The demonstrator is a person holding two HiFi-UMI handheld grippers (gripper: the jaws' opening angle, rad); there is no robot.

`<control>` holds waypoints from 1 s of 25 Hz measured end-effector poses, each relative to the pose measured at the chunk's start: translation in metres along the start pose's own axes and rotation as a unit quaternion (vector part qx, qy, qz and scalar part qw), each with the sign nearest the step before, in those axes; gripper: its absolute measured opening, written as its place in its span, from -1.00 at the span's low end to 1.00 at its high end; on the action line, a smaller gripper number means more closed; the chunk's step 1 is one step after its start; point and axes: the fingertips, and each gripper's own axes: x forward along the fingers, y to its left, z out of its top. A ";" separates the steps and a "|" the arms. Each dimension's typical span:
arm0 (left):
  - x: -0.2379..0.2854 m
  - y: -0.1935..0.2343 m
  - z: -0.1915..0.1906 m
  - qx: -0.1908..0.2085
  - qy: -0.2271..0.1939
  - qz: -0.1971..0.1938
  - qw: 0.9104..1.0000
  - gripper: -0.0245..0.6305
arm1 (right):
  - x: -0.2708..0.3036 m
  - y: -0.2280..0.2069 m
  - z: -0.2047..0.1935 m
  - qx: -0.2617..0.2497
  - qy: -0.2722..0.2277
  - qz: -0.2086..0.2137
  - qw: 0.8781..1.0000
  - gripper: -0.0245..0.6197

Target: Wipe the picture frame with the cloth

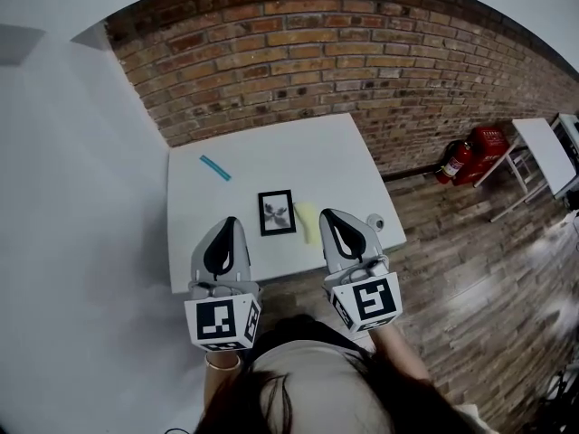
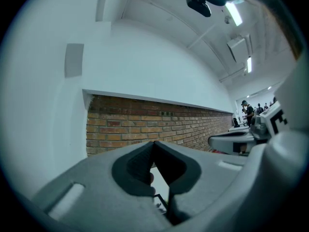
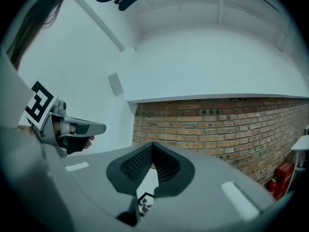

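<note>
Frame (image 1: pixel 277 212) lies flat on the white surface (image 1: pixel 298 156), towards its near edge and about midway across; its border is black and a dark print shows inside; cloth (image 1: pixel 306 221), pale yellow, lies just beside the frame on the right, and whether the two touch cannot be told.

Left hand-held gripper (image 1: pixel 229 221) is clenched with nothing between its jaws; its own view shows the pads pressed together at the tip (image 2: pixel 153 143); it is held level over the near edge of the surface, left of the frame and apart from it. Right hand-held gripper (image 1: pixel 328 213) is likewise clenched and empty, pads meeting at the tip (image 3: pixel 153 144); it is held level over the near edge with its tip just right of the cloth, not touching it. Each gripper view shows a corner of the frame below its closed jaws.

Teal strip (image 1: pixel 215 167) lies well apart from the frame, towards the far left of the surface; a small white round thing (image 1: pixel 374 221) sits near the right near corner; brick wall (image 1: pixel 308 52) stands behind the surface; red fire extinguishers (image 1: pixel 457 161) stand on the wooden floor (image 1: pixel 470 269) at its foot.
</note>
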 end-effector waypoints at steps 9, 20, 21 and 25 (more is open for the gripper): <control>0.004 0.007 -0.001 -0.006 -0.007 -0.009 1.000 -0.93 | 0.000 -0.003 0.006 -0.016 0.001 -0.025 1.000 -0.91; 0.003 0.015 -0.005 -0.016 -0.004 -0.017 1.000 -0.93 | 0.005 0.003 0.004 -0.015 0.004 -0.027 1.000 -0.91; 0.003 0.015 -0.006 -0.017 -0.003 -0.017 1.000 -0.93 | 0.006 0.003 0.003 -0.015 0.005 -0.027 1.000 -0.91; 0.005 0.018 -0.007 -0.019 0.000 -0.020 1.000 -0.93 | 0.009 0.004 0.003 -0.014 0.007 -0.027 1.000 -0.91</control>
